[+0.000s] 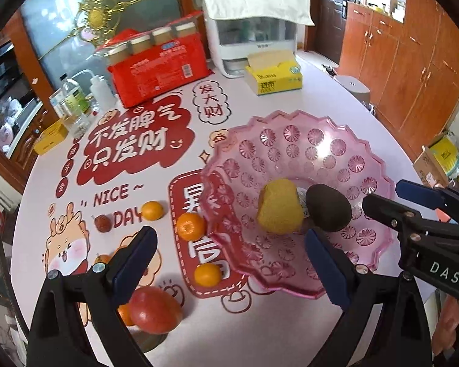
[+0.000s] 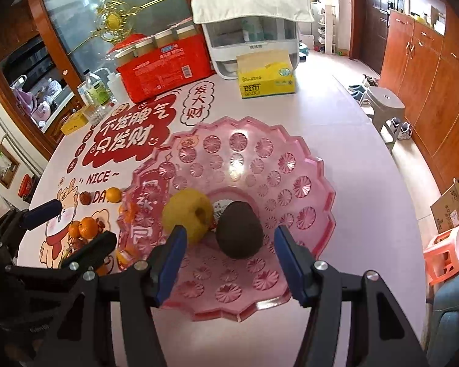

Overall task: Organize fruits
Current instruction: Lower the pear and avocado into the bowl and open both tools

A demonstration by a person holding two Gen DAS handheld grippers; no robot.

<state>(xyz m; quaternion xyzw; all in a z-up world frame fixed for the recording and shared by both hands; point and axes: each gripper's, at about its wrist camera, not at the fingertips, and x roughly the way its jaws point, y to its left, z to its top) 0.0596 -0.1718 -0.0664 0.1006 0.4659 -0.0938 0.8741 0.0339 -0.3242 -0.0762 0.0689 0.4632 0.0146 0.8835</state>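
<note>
A pink plastic fruit bowl (image 1: 336, 153) (image 2: 290, 171) holds a yellow apple (image 1: 278, 206) (image 2: 191, 214) and a dark avocado (image 1: 329, 208) (image 2: 238, 229). My right gripper (image 2: 229, 260) is open just in front of the avocado, not touching it; it also shows in the left wrist view (image 1: 382, 202). My left gripper (image 1: 229, 260) is open and empty above the table left of the bowl. Loose on the table lie a red apple (image 1: 154, 309), several small oranges (image 1: 191, 226) (image 1: 208, 274) (image 1: 152, 210) and a red date (image 1: 102, 223).
At the back of the table stand a red package of jars (image 1: 159, 67), a yellow tissue box (image 1: 274, 75) (image 2: 266, 76), a white appliance (image 1: 254, 33) and bottles (image 1: 73, 101). Wooden cabinets (image 1: 413, 70) and stools (image 2: 446, 253) are to the right.
</note>
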